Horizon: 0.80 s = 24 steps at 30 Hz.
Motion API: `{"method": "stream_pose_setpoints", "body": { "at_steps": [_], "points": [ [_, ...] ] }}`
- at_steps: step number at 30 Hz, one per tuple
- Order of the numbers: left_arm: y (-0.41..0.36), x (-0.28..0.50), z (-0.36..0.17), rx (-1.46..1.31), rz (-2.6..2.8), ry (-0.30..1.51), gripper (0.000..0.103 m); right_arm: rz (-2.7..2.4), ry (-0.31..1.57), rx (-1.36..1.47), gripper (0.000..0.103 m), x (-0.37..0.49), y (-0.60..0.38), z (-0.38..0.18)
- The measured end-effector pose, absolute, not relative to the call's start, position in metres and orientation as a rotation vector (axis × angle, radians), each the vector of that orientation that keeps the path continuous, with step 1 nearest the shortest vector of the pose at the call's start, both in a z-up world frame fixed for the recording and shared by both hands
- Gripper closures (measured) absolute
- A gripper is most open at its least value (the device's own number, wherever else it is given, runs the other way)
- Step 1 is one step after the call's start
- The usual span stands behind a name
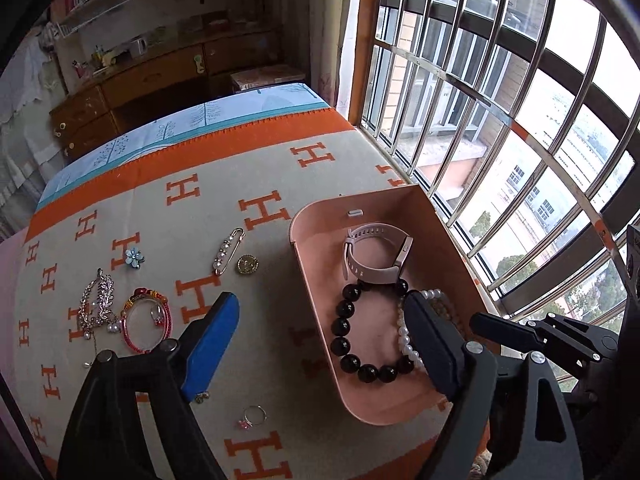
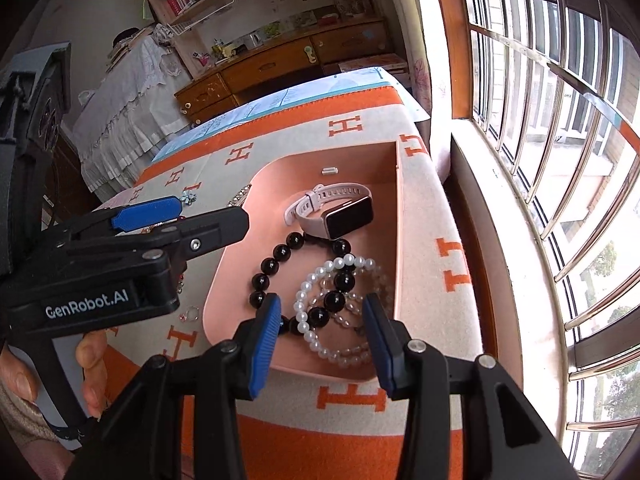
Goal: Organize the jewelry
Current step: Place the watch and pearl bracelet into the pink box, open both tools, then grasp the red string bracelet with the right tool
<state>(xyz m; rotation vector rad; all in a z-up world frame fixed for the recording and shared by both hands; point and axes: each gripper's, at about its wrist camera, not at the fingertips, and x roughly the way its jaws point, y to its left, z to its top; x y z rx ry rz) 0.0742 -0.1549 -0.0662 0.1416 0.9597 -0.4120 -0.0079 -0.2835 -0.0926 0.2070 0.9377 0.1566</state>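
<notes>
A pink tray (image 1: 316,280) (image 2: 232,276) sits on the blanket by the window. In it lie a pink watch (image 1: 376,256) (image 2: 332,208), a black bead bracelet (image 1: 344,328) (image 2: 276,258) and a pearl bracelet (image 1: 404,340) (image 2: 316,340). My left gripper (image 1: 320,332) is open and empty, straddling the tray's left wall. My right gripper (image 2: 322,320) is open and empty, just above the bracelets. Loose on the blanket lie a red bangle (image 1: 146,320), a leaf brooch (image 1: 96,300), a blue flower (image 1: 134,258), a pearl pin (image 1: 226,250), a gold coin brooch (image 1: 246,264) and a ring (image 1: 254,416).
The orange and cream H-pattern blanket (image 1: 200,208) covers the table. A barred window (image 1: 500,100) runs along the right, close to the tray. Wooden drawers (image 1: 140,80) and shelves stand behind the table. The left gripper (image 2: 180,224) shows in the right wrist view, left of the tray.
</notes>
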Motion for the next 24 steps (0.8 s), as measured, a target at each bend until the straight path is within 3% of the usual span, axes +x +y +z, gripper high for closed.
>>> {"method": "stream_pose_setpoints", "body": {
  "at_steps": [15,24],
  "points": [
    [-0.067,0.058,-0.057,0.042,-0.299,0.981,0.02,0.235,0.991,0.206,0.06,-0.007,-0.265,-0.096],
    [0.004,0.064,-0.019,0.035,-0.166,0.907,0.02,0.29,0.955,0.134,0.06,-0.003,-0.236,-0.071]
  ]
}}
